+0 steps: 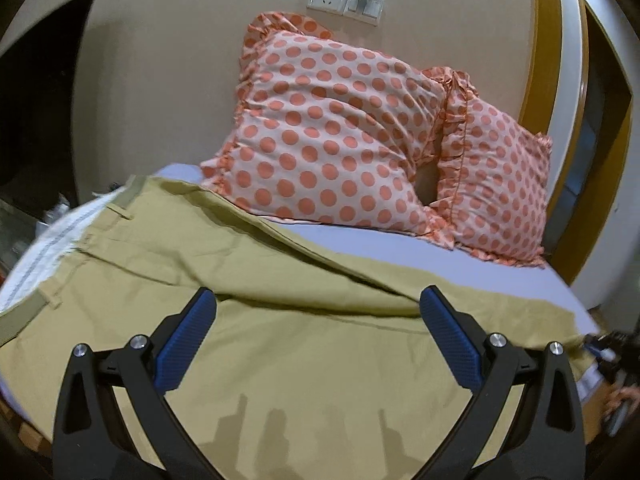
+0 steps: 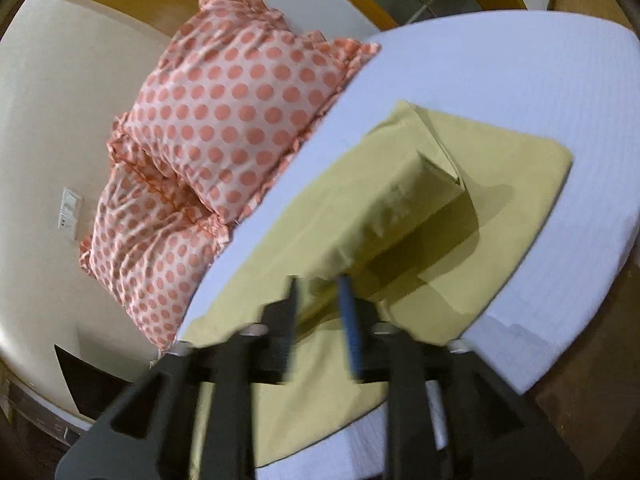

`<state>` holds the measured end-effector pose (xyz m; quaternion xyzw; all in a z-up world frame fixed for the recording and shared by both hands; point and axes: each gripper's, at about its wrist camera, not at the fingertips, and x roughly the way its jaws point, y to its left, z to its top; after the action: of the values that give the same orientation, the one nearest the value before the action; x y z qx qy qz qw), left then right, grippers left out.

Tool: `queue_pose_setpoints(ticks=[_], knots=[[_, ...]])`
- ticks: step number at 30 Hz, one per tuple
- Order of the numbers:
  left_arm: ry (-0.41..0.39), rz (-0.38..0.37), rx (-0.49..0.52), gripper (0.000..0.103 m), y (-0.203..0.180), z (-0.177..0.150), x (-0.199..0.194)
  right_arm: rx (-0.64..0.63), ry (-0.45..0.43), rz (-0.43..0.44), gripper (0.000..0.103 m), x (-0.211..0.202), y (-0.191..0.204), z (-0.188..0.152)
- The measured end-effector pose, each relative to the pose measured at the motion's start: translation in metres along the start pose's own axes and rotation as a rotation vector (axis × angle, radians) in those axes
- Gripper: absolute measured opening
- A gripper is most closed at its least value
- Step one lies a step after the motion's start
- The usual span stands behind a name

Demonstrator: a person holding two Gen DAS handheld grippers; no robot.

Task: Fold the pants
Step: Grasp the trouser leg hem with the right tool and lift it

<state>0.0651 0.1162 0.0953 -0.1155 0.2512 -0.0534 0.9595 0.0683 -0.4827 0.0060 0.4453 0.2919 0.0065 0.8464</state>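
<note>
Khaki pants [image 1: 248, 352] lie spread on the bed, waistband at the left, one leg draped over the other. My left gripper [image 1: 318, 300] is open and empty, hovering just above the pants' middle. In the right wrist view the pants [image 2: 492, 184] lie on the white sheet, and a raised fold of a leg [image 2: 384, 216] runs up from my right gripper [image 2: 320, 284]. Its blue pads stand close together with the khaki fabric between them; the view is blurred.
Two pink pillows with orange dots [image 1: 332, 128] [image 2: 224, 120] lean on the wall at the head of the bed. The white bed sheet [image 2: 500, 72] [image 1: 460, 264] extends beyond the pants. A wall socket panel [image 1: 346, 0] sits above the pillows.
</note>
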Motion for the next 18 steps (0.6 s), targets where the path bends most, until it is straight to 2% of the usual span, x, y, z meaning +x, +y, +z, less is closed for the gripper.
queue_pose_setpoints(ticks=[1, 6, 10, 11, 12, 13, 15, 18], knots=[[0.009, -0.011, -0.016, 0.101, 0.004, 0.003, 0.004, 0.003, 0.008, 0.0, 0.049, 0.002, 0.0, -0.003], [0.047, -0.03, -0.124, 0.101, 0.027, 0.01, 0.019, 0.049, 0.081, -0.051, 0.049, 0.02, -0.007, -0.009], [0.054, -0.034, -0.173, 0.101, 0.039, 0.023, 0.035, 0.093, 0.053, -0.065, 0.048, 0.022, -0.009, -0.008], [0.059, -0.025, -0.172, 0.101, 0.041, 0.027, 0.04, 0.094, 0.039, -0.068, 0.042, 0.026, -0.008, -0.006], [0.067, -0.01, -0.169, 0.101, 0.041, 0.032, 0.047, 0.082, 0.033, -0.066, 0.007, 0.029, -0.007, -0.005], [0.078, 0.004, -0.169, 0.101, 0.043, 0.038, 0.056, 0.066, 0.016, -0.049, 0.002, 0.032, -0.008, -0.003], [0.117, 0.018, -0.169, 0.101, 0.046, 0.05, 0.079, 0.081, -0.049, 0.038, 0.001, 0.023, -0.014, 0.001], [0.188, 0.025, -0.208, 0.101, 0.056, 0.06, 0.112, 0.068, -0.085, 0.088, 0.001, 0.011, -0.015, 0.006]])
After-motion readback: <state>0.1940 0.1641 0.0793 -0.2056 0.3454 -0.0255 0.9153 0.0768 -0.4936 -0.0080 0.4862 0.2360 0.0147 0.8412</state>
